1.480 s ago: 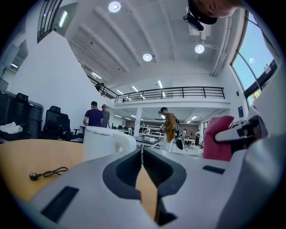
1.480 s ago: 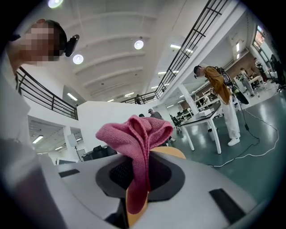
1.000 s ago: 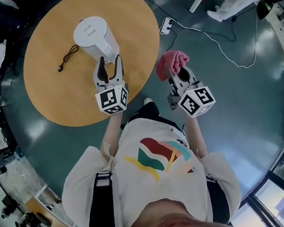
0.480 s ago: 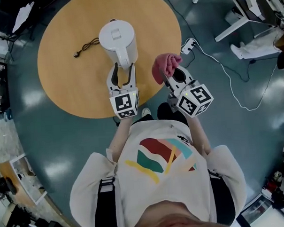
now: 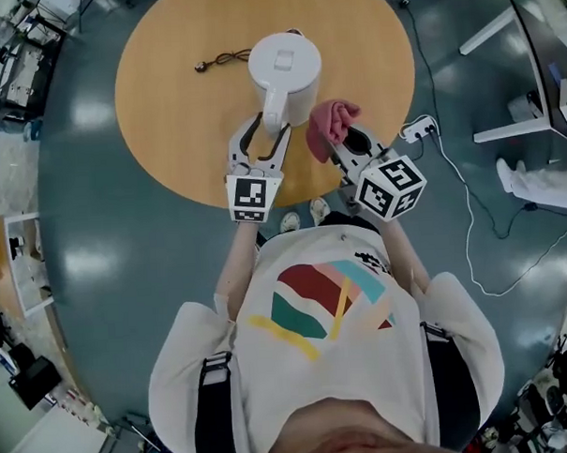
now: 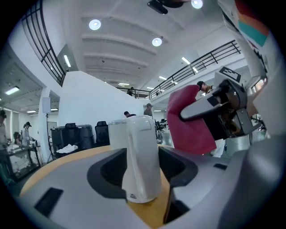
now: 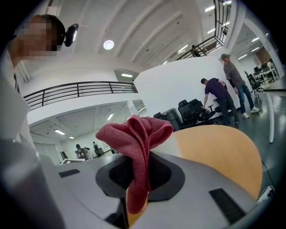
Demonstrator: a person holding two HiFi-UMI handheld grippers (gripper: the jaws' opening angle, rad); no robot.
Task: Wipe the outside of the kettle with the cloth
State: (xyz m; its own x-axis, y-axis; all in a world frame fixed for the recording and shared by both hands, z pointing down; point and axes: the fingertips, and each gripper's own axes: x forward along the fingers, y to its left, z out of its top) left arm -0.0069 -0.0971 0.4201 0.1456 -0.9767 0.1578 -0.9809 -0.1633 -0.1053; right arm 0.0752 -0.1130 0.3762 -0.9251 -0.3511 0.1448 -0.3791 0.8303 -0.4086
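Kettle position: the kettle point(image 5: 284, 71) is set directly ahead of the left gripper point(image 5: 266, 137), on the round wooden table point(image 5: 166, 104), with its handle point(image 6: 142, 156) turned towards the jaws.
Left gripper: the jaws are held about half open and closed on the upright handle. The gap between them is filled by it, and no space is seen at either side.
Cloth position: the cloth point(image 7: 136, 143) is pinched at the tips of the right gripper point(image 5: 335, 151) and stands up above its jaws. It is held just to the right of the kettle body. Whether the two touch cannot be made out.
Right gripper: the jaws are closed tightly on the lower part of the cloth, with a strip hanging down between them.
Kettle appearance: a white, smooth plastic body is seen, upright, with a flat lid closed on top and a broad white handle down one side.
Cloth appearance: a dark pink knitted fabric is seen, bunched into soft folds.
Beyond the kettle: a black cord point(image 5: 222, 58) is laid on the table, to the far left of the left gripper.
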